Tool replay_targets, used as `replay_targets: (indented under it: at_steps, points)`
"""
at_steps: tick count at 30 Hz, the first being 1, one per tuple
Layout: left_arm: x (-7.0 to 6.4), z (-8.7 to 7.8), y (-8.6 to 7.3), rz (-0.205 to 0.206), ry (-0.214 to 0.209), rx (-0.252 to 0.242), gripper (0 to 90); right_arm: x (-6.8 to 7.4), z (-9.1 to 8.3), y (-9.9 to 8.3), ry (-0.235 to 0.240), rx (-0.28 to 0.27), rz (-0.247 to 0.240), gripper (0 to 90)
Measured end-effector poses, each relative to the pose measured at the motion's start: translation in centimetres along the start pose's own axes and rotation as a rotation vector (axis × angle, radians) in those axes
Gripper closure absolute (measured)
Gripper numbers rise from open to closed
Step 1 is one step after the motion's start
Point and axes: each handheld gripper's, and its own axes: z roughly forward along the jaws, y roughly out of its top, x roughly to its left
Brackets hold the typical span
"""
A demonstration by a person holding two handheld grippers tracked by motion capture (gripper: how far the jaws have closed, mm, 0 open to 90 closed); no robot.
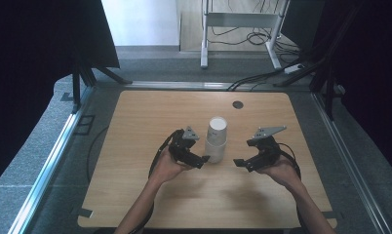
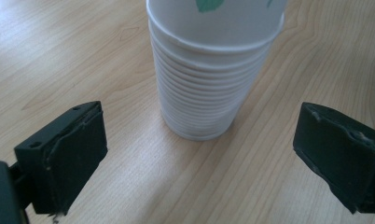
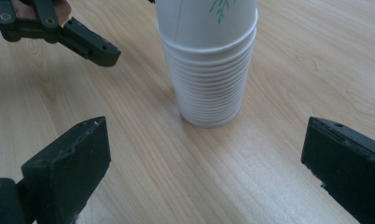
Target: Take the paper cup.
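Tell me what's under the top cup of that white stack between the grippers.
Under the top cup many more white cups are nested; only their rolled rims show, down to the table. Their walls are covered, and the base hides the wood beneath.

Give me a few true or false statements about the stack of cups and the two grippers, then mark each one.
1. The stack of paper cups stands upright on the wooden table. True.
2. The left gripper is shut on the stack. False: its jaws stand wide open, clear of the cups.
3. The right gripper is open. True.
4. The cups are plain red. False: they are white, with a green leaf print.
5. The cups lie between the two grippers. True.
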Motion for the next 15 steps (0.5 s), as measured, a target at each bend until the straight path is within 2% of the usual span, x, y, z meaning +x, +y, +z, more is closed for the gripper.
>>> replay_targets:
  at_steps: [6, 15]
  points:
    - [0.2, 0.5, 0.5, -0.008, -0.010, -0.012, 3.8, -0.3, 0.1, 1.0, -0.004, -0.014, 0.001, 2.5]
    - [-0.1, 1.5, 1.5, 0.010, -0.018, -0.023, 5.8, -0.7, 0.4, 2.3, -0.007, -0.023, -0.004, 6.4]
